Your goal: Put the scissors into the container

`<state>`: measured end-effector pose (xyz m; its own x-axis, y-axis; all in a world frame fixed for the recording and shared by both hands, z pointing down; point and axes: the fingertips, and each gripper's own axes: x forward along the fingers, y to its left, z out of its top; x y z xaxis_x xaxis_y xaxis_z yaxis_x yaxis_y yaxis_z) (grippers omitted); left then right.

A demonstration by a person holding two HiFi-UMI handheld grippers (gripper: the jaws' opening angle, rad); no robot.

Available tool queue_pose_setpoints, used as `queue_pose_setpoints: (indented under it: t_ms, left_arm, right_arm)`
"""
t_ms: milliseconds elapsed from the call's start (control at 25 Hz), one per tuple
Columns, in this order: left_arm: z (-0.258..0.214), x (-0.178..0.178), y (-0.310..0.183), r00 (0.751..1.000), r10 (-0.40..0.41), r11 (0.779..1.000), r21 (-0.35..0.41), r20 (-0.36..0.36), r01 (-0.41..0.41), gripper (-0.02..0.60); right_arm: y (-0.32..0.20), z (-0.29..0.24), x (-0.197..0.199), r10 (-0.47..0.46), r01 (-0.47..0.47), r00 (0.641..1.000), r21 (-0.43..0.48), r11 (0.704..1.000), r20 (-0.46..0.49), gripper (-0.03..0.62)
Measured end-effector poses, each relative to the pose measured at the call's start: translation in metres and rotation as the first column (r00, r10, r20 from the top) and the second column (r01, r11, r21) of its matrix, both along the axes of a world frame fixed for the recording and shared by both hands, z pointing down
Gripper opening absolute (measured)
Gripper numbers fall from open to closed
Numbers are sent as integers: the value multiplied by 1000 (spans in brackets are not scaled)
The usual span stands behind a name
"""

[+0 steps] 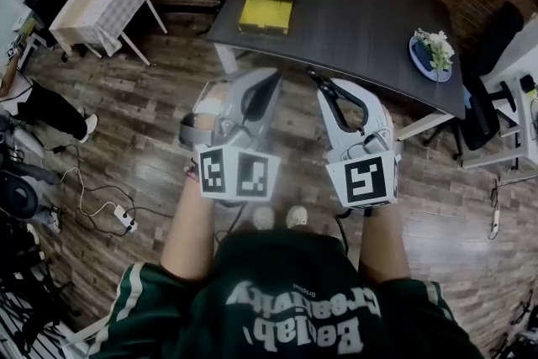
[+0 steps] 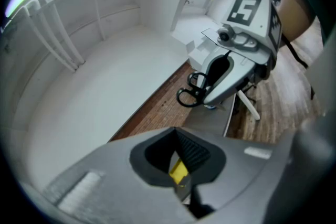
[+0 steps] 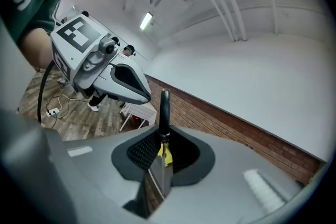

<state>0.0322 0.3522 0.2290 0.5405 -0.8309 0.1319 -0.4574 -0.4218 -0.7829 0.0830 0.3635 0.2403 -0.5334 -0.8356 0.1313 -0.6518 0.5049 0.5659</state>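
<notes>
Two claws: left claw (image 2: 181, 178) sitting pinched together, empty; right claw (image 3: 163, 165) clamping scissors (image 3: 165, 105) by the blade.
Scissors: hanging mid-frame, well apart from container (image 1: 266, 13) at upper centre.
Risk: blade pivoting in the grip, scissors dropping short onto floor (image 1: 168, 130).

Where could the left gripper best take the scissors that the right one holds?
Probably by the black handle loops of the scissors: they stick out free past the right gripper, which is shut on the blades. Come in from the loop end, facing that gripper.

Right gripper (image 1: 330, 98) grips scissors (image 1: 316, 77); container (image 1: 266, 13) on table (image 1: 361, 13).
</notes>
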Motion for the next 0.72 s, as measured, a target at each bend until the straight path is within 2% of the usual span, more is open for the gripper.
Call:
queue_pose_setpoints:
  t_ms: [80, 240, 360, 600, 720]
  left_arm:
    - [0, -2, 0, 1000, -1, 1000, 2, 0, 1, 2]
    - [-3, 30, 10, 1000, -2, 1000, -2, 9, 2, 2]
    - [-4, 39, 9, 1000, -4, 1000, -8, 11, 4, 2]
    - [5, -1, 0, 1000, -5, 1000, -18, 5, 5, 2]
    - [6, 2, 1, 1000, -12, 1000, -20, 9, 12, 2]
  right_arm:
    - [0, 2, -3, 2, -2, 1000, -1, 1000, -5, 51]
    - [11, 1, 27, -1, 1, 1000, -5, 1000, -19, 51]
    - [11, 1, 34, -9, 9, 1000, -8, 1000, -26, 51]
    - [2, 8, -9, -19, 18, 999, -9, 1000, -34, 51]
    - [4, 8, -8, -30, 29, 999, -7, 1000, -35, 51]
